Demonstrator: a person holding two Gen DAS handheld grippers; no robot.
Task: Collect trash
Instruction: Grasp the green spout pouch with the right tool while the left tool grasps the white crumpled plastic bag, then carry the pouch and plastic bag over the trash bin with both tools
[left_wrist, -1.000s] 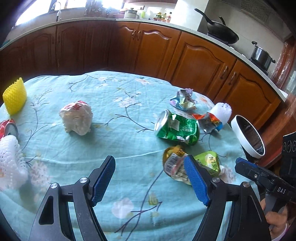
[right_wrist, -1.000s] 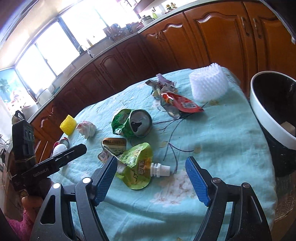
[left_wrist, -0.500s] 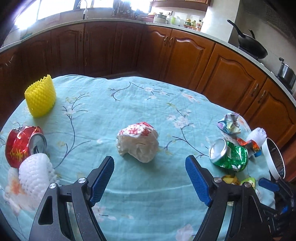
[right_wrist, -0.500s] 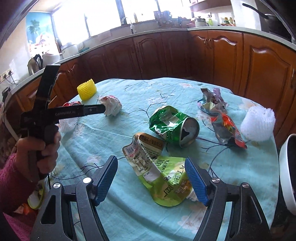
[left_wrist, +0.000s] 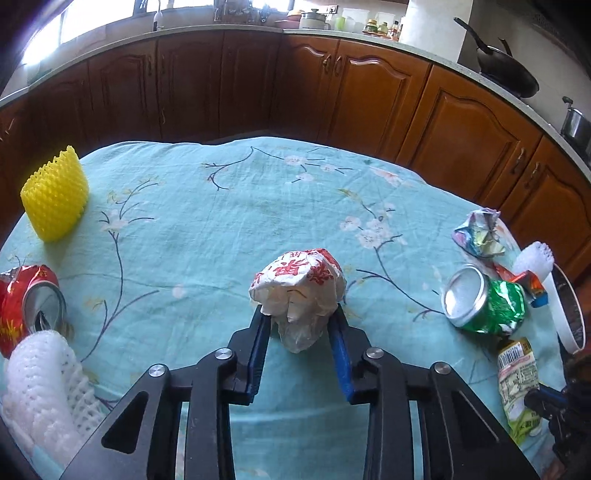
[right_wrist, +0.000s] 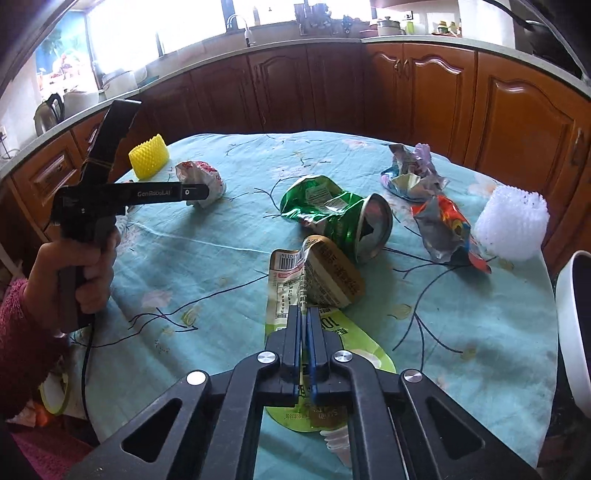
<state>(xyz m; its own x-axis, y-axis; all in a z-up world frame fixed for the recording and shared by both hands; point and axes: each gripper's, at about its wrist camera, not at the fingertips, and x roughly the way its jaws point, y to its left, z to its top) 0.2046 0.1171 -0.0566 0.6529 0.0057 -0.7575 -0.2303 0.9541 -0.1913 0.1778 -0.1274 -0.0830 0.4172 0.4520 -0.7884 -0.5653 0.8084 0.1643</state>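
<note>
Since the earlier frame, both hand-held grippers are brought onto trash: the left hand-held gripper (left_wrist: 300, 325) is closing around the crumpled wrapper (left_wrist: 298, 293) on the bench (left_wrist: 207, 236); the right hand-held gripper (right_wrist: 303, 321) is clamped on the flattened pouch (right_wrist: 295, 280). Its thin edge could be pulled free on lifting.

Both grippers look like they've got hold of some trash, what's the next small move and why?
Probably lift both. The left gripper is closing around the crumpled paper wad; the right gripper is shut on the flattened drink pouch. Then carry them toward the white-rimmed bin.
</note>
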